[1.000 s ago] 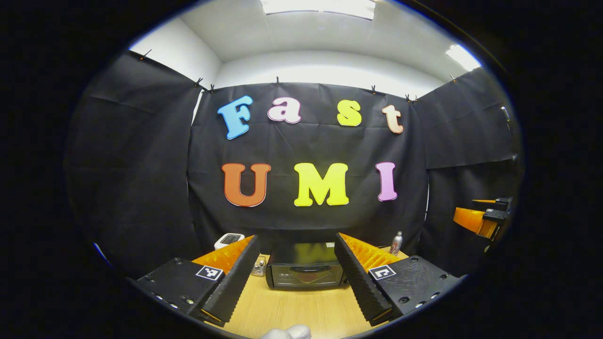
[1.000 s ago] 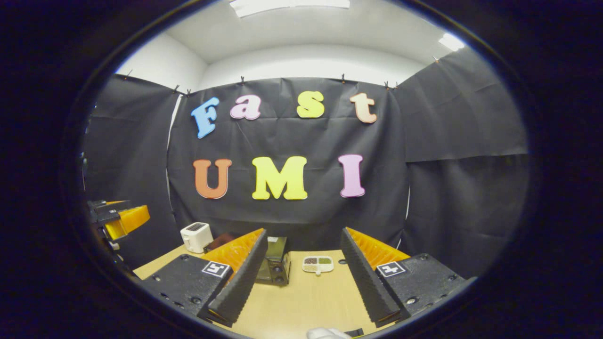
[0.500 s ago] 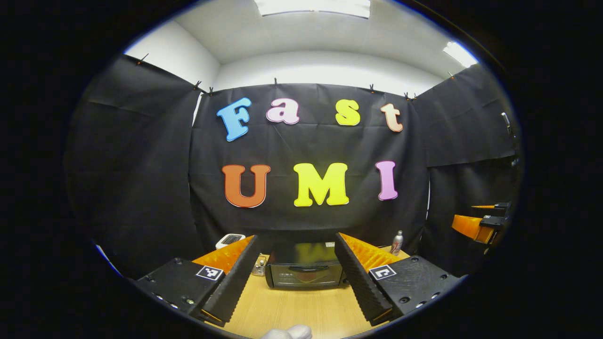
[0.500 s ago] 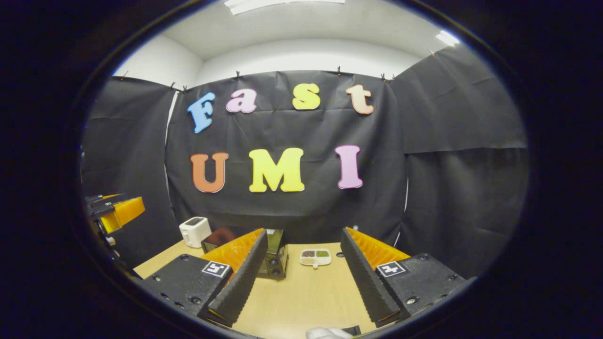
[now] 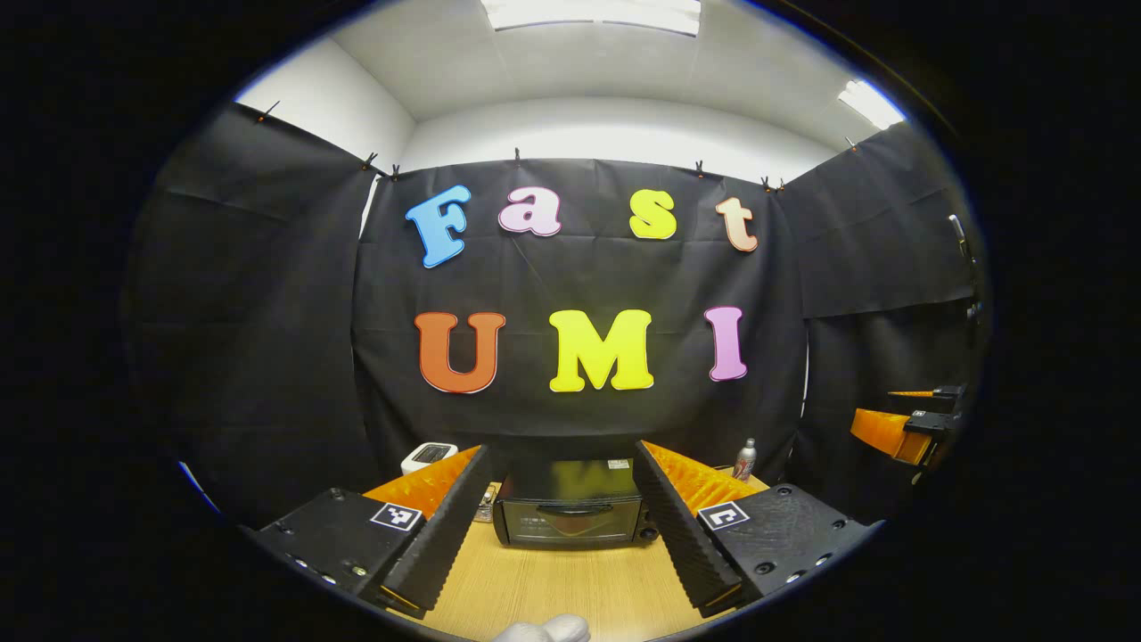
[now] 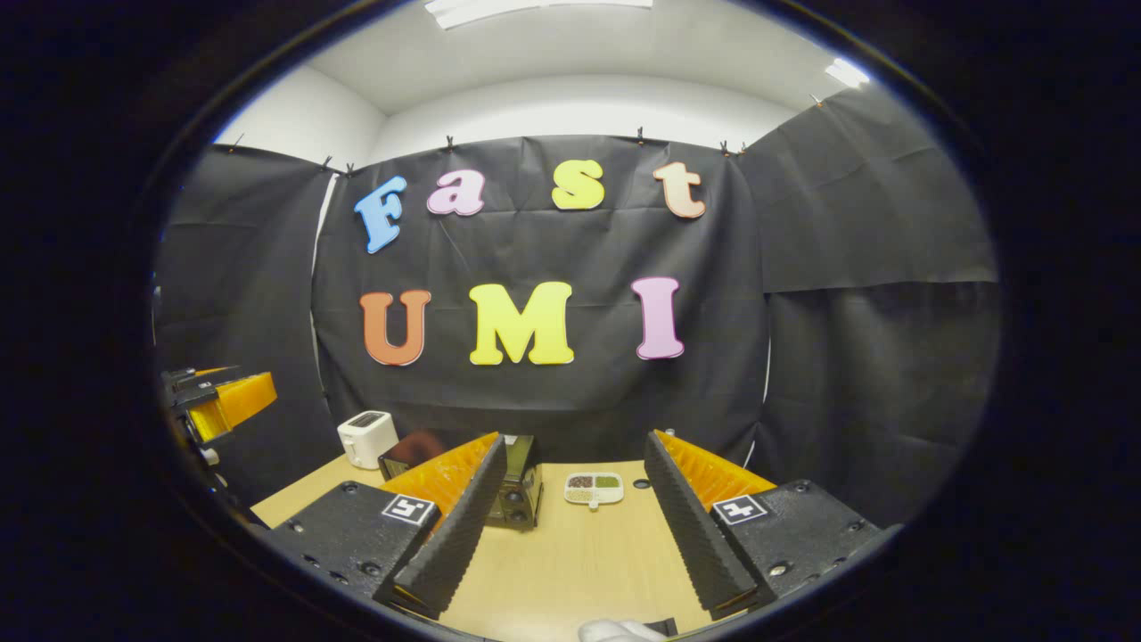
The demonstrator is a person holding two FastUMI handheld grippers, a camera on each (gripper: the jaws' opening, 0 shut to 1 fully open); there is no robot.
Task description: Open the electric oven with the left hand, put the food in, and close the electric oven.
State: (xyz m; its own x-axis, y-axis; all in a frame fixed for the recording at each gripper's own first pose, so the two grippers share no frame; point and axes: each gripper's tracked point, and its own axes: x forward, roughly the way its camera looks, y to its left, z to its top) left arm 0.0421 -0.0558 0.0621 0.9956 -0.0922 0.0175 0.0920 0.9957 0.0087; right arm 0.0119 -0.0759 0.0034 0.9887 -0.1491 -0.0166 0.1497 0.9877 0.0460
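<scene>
Here, my left gripper [image 5: 560,526] has its fingers spread wide above the pale wooden surface [image 5: 570,584], holding nothing; my right gripper [image 6: 575,526] is likewise spread and empty. Straight beyond my left fingers the electric oven [image 5: 570,513] sits on the surface with its door shut. Farther right lies a small divided dish of food [image 6: 594,487], and a white toaster [image 6: 365,439] stands left. Black cloth walls [image 6: 856,357] close the booth, under white ceiling lights [image 5: 593,11].
</scene>
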